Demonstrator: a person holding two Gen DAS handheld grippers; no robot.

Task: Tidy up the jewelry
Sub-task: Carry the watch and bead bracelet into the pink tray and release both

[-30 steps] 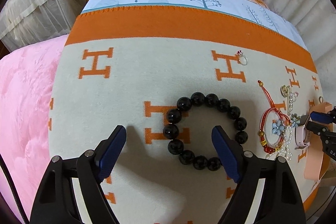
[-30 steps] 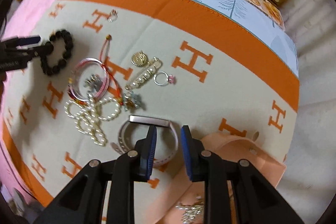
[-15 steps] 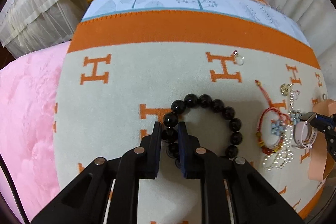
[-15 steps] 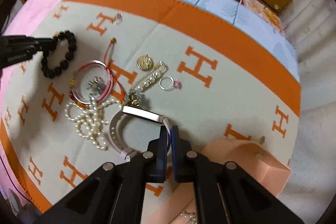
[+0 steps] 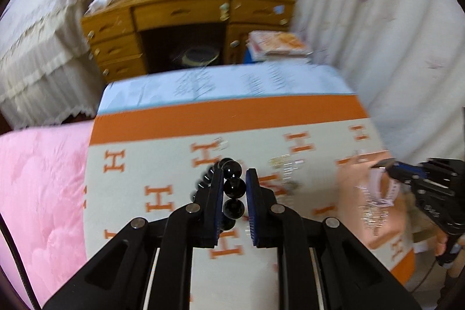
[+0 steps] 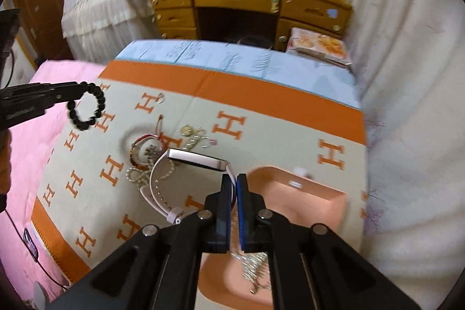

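Observation:
My left gripper (image 5: 234, 179) is shut on a black bead bracelet (image 5: 232, 188), which hangs off the blanket; from the right wrist view the bracelet (image 6: 87, 106) dangles as a ring at the far left. My right gripper (image 6: 234, 182) is shut on the strap of a pale pink watch (image 6: 191, 159), lifted above the blanket; the watch (image 5: 380, 188) also shows at the right in the left wrist view. A peach jewelry box (image 6: 293, 196) lies open under the right gripper, with a silver chain (image 6: 254, 266) inside.
Loose jewelry stays on the orange-and-cream blanket (image 6: 261, 106): a pearl necklace (image 6: 139, 176), a red cord bracelet (image 6: 139, 147), a gold pendant (image 6: 187, 131), a ring (image 6: 207, 141) and another ring (image 6: 161, 98). A pink quilt (image 5: 40, 188) lies left, a wooden desk (image 5: 186, 28) behind.
Both grippers closed, the left on the black bracelet and the right on the watch strap, then rose off the blanket with them. Both views tilted up toward the desk.

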